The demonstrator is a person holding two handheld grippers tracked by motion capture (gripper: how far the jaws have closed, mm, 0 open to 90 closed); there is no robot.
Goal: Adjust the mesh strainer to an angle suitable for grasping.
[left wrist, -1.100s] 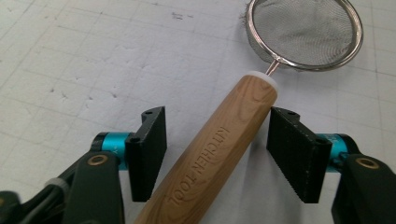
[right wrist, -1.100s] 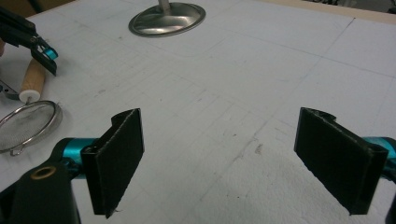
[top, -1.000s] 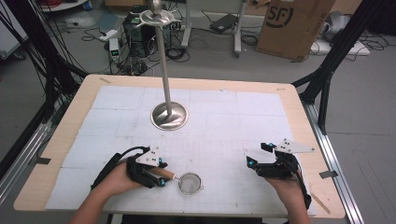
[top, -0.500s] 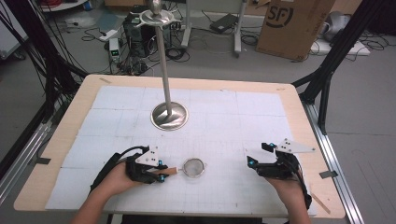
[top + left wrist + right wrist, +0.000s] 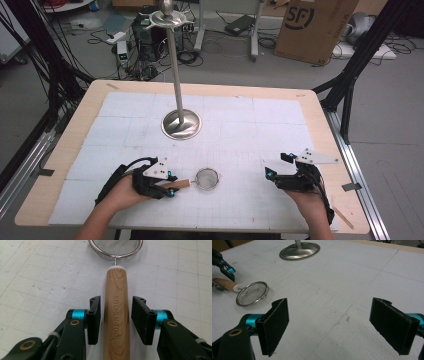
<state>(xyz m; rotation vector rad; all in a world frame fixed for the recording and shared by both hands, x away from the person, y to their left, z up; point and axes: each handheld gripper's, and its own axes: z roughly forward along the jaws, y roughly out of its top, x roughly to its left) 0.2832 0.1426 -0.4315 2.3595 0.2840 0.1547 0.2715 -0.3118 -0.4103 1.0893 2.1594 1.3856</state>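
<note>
Since a second ago, the strainer [image 5: 207, 178] has slid away from the near edge.
I see my left gripper [image 5: 115, 315] just reopened, loosely straddling its wooden handle [image 5: 116, 315]; my right gripper [image 5: 329, 325] gapes empty; a steel stand [image 5: 181, 123] rises behind.

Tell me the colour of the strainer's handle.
Light natural wood handle with a white collar, clearest in the left gripper view.
</note>
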